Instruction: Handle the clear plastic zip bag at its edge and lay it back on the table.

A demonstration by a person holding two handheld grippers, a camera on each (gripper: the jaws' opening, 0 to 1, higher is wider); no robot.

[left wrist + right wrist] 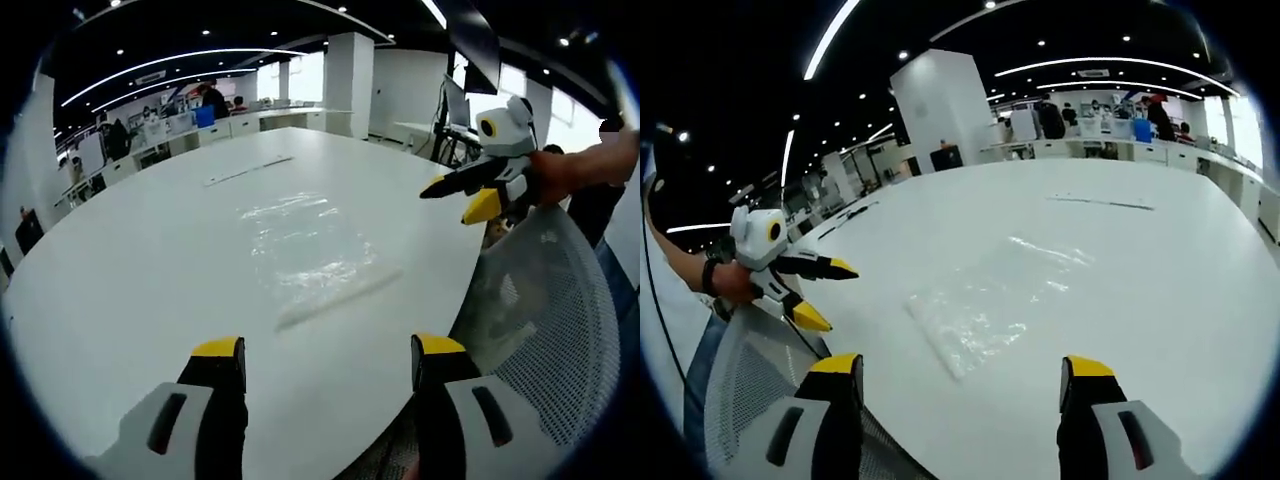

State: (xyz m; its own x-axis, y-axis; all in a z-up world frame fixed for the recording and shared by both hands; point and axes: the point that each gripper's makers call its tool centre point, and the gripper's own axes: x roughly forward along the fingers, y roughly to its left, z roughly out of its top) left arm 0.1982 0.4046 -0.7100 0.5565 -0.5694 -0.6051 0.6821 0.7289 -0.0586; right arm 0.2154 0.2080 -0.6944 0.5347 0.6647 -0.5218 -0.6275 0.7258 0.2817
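The clear plastic zip bag (305, 245) lies flat on the big white bench (150, 260), near the edge where the person stands, its zip strip running along the side closest to the left gripper (330, 350). Nothing is touching it. In the right gripper view the same bag (990, 305) shows as a crinkled, glossy sheet, one corner pointing toward the bench's near rim.

The left gripper hangs short of the bag, its two yellow-tipped jaws spread wide apart with bare bench between them — released, holding nothing. The right gripper (965, 370) is the same: jaws parted, nothing between them, hovering over the bench edge just before the bag's near corner.

Each gripper shows up in the other's view. In the left gripper view the right gripper (460, 198) comes in from the right, held by a hand (560, 175), its yellow tips parted and off past the bench rim, apart from the bag. In the right gripper view the left gripper (830, 295) comes in from the left, gripped by a hand (725, 280) with a dark band at the wrist — jaws open as well.

A grey mesh chair back (560, 330) sits against the bench edge beside the person. Farther along the bench lies a thin pale strip (248, 170), well apart from the bag.
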